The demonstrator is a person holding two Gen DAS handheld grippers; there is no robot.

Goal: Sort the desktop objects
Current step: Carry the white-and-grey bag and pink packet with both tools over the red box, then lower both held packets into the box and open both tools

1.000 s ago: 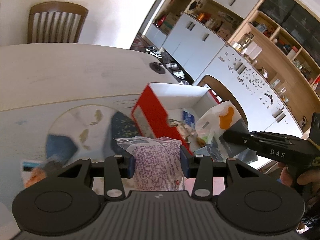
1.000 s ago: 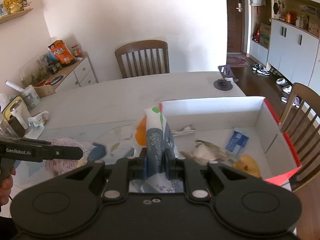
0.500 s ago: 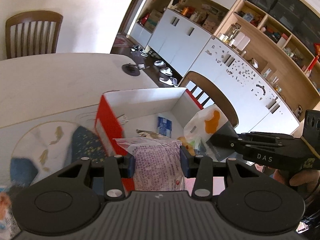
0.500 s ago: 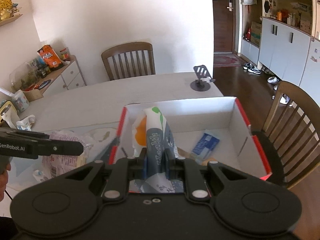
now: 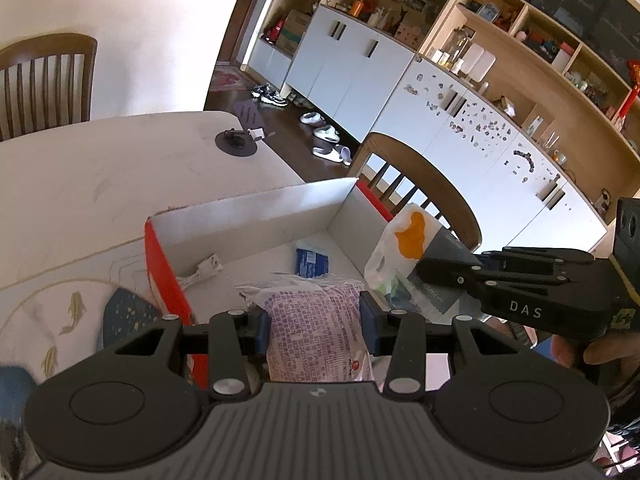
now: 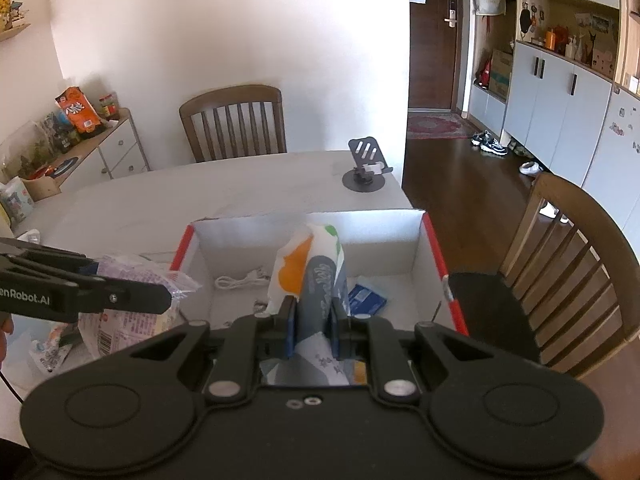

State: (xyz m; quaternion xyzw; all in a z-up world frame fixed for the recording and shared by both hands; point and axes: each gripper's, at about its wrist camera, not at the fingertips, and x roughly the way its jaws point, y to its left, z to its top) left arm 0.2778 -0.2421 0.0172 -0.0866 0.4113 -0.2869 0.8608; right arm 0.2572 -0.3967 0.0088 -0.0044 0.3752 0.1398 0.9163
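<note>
Both packets hang above the white, red-edged cardboard box (image 6: 434, 240), ready for dropping: left gripper (image 5: 316, 320) jaws pinch the purple-printed plastic packet (image 5: 316, 328); right gripper (image 6: 313, 326) jaws squeeze the white, orange-patterned pouch (image 6: 316, 276).

White table (image 6: 248, 196), open box (image 6: 434, 248), phone stand (image 6: 366, 168)

The left gripper (image 5: 316, 322) hides its packet's (image 5: 316, 332) lower end, whose purple print is too small to read.
</note>
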